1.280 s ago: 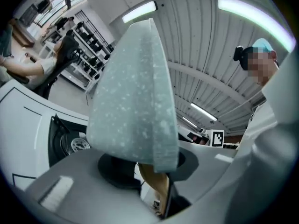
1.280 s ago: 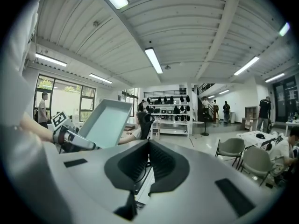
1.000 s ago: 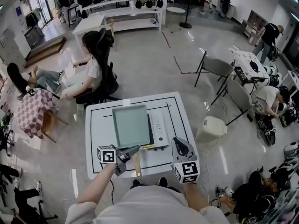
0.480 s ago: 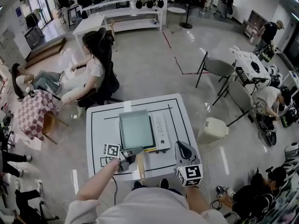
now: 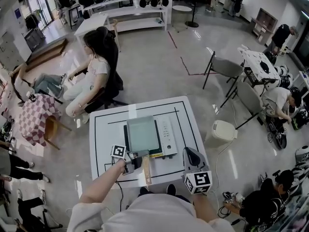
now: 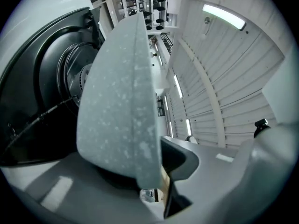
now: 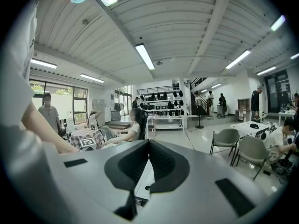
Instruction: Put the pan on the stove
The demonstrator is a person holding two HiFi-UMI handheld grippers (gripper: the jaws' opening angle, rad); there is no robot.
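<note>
On the white square table [image 5: 104, 129] marked with black lines, a white and black portable gas stove [image 5: 167, 137] sits near the middle, and the pale grey-green rectangular pan [image 5: 142, 134] lies level over its left part, covering the burner in the head view; whether its base touches the grate I cannot tell. The pan's long wooden handle [image 5: 146, 169] points back toward the person, and the left gripper [image 5: 131, 163] has its jaws closed on that handle just behind the pan body, with its marker cube [image 5: 118, 152] to the left. In the left gripper view the speckled underside of the pan fills the centre, a strip of the tan handle is pinched between the dark jaws, and the round black burner [image 6: 51, 87] of the stove shows close beside the pan. The right gripper [image 5: 192, 157] hangs over the table's near right edge, well apart from the stove, its jaws brought together with nothing between them
</note>
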